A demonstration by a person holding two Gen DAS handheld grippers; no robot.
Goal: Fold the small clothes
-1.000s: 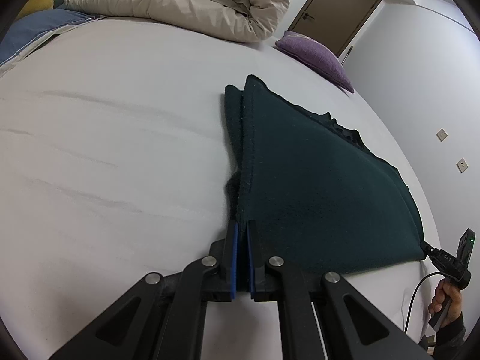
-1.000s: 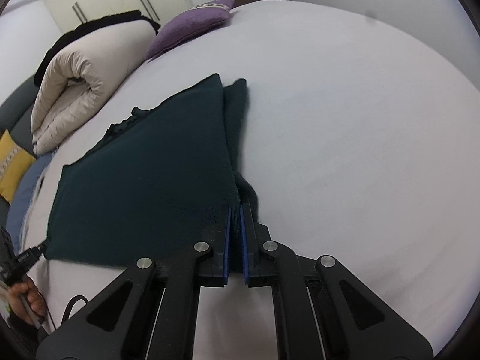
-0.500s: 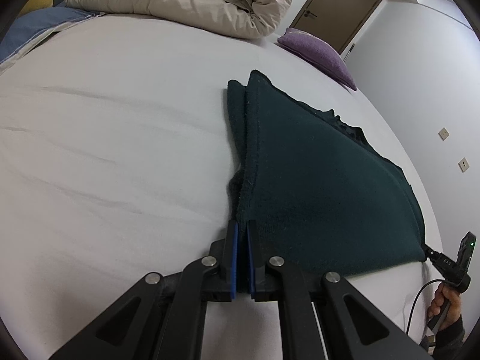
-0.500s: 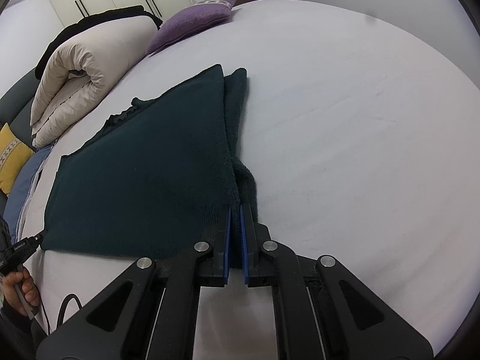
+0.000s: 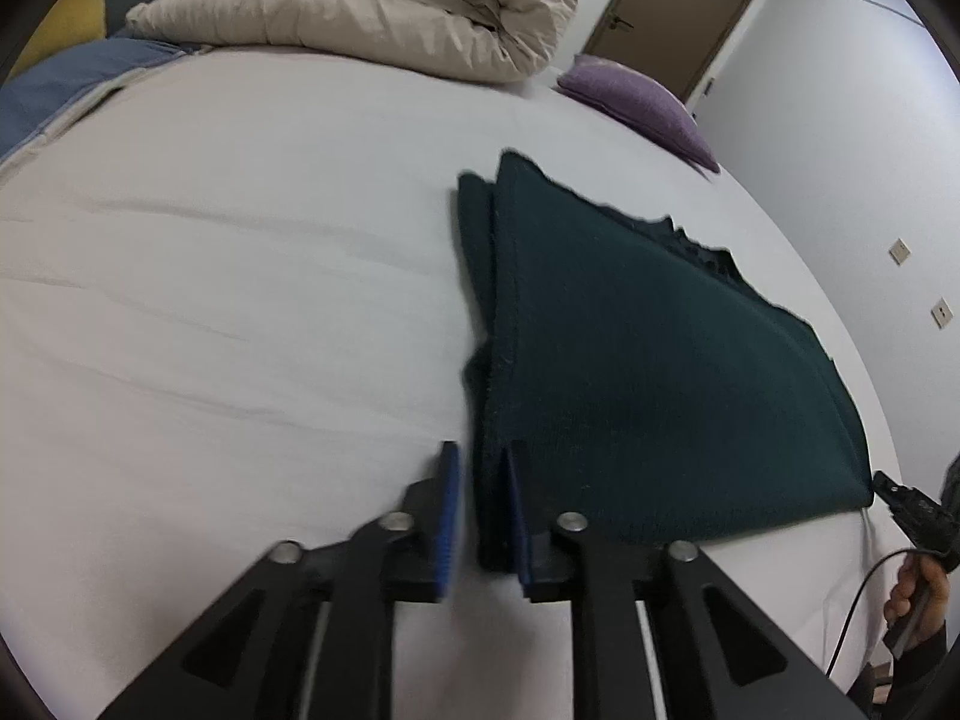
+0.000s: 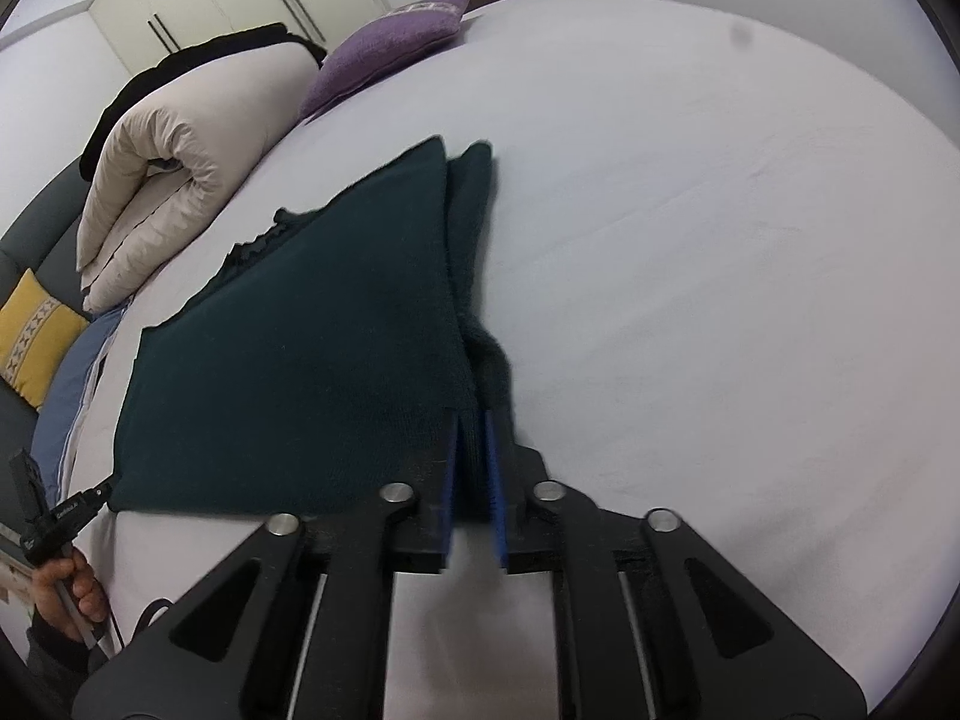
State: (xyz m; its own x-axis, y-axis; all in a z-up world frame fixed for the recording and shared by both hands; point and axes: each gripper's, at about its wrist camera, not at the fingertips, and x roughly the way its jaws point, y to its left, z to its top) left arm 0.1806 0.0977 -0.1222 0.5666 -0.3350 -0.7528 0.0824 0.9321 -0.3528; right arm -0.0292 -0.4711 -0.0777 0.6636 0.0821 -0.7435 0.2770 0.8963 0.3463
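Note:
A dark green knitted garment [image 5: 648, 360] lies folded flat on the white bed; it also shows in the right wrist view [image 6: 300, 348]. My left gripper [image 5: 480, 480] is at the garment's near left corner, its jaws parted, with the folded edge loose between the blue pads. My right gripper [image 6: 471, 450] is at the garment's near right corner, jaws slightly parted around the edge. Each gripper shows small at the far corner in the other's view.
A rolled beige duvet [image 5: 372, 6] lies at the head of the bed, with a purple pillow [image 5: 642, 102] beside it. A yellow cushion [image 6: 33, 336] and blue bedding [image 6: 72, 384] lie at the left. The bed sheet [image 6: 720, 240] spreads wide to the right.
Both grippers have opened and let go of the garment's corners, which now rest on the bed. The garment has settled lower and flatter.

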